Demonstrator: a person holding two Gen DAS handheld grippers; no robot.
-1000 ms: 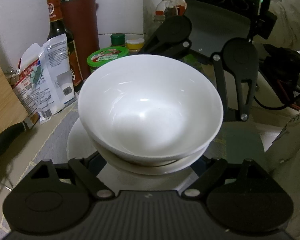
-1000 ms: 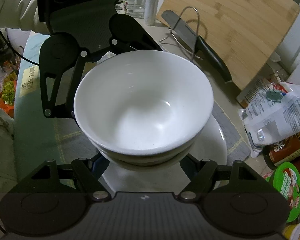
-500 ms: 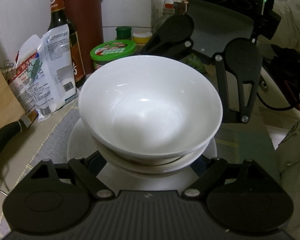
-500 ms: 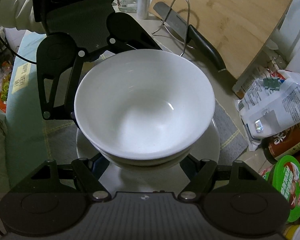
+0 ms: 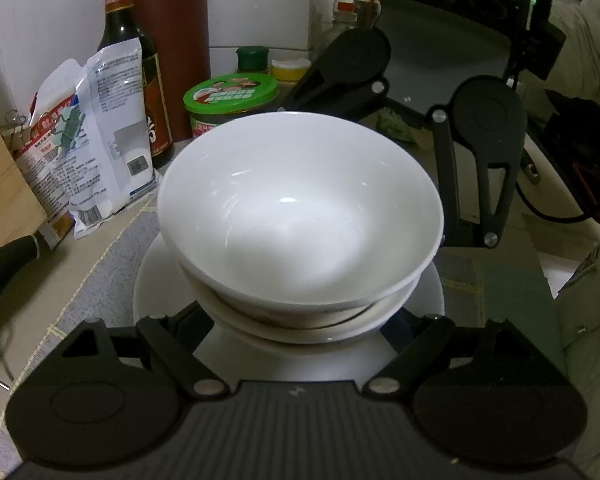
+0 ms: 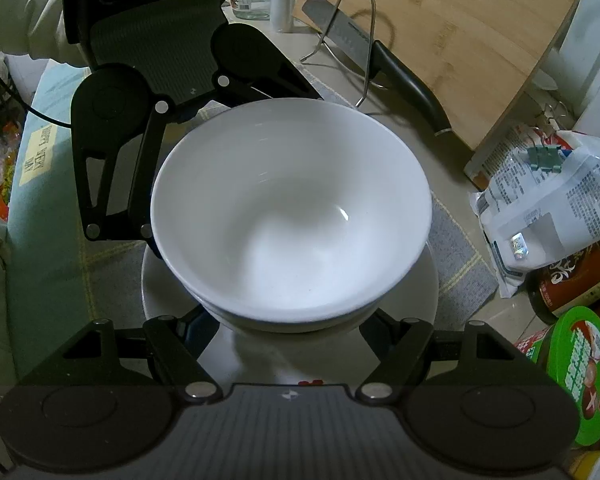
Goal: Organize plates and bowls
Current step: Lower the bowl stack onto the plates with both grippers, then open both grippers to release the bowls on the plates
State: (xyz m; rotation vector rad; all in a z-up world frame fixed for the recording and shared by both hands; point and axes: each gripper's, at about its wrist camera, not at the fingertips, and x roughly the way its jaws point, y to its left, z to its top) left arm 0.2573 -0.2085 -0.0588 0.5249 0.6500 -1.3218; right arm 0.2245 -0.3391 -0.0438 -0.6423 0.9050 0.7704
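Two nested white bowls (image 5: 300, 216) (image 6: 292, 208) sit above a white plate (image 5: 156, 280) (image 6: 427, 280) on a grey mat. My left gripper (image 5: 300, 320) and my right gripper (image 6: 292, 320) face each other across the stack. Each has its fingers spread wide around the lower bowl's sides. The fingertips are hidden under the bowls, so contact with them cannot be told. The right gripper shows in the left wrist view (image 5: 403, 108), and the left gripper shows in the right wrist view (image 6: 148, 168).
A soy sauce bottle (image 5: 136, 60), a white packet (image 5: 100, 136) and a green-lidded jar (image 5: 232, 100) stand beside the mat. A black-handled knife (image 6: 395, 76), a wire rack (image 6: 363, 40) and a wooden cutting board (image 6: 459, 32) lie on the other side.
Both grippers and the bowl stack have shifted over the white plate, which now shows more fully beneath the bowls. The stack sits lower toward the plate.
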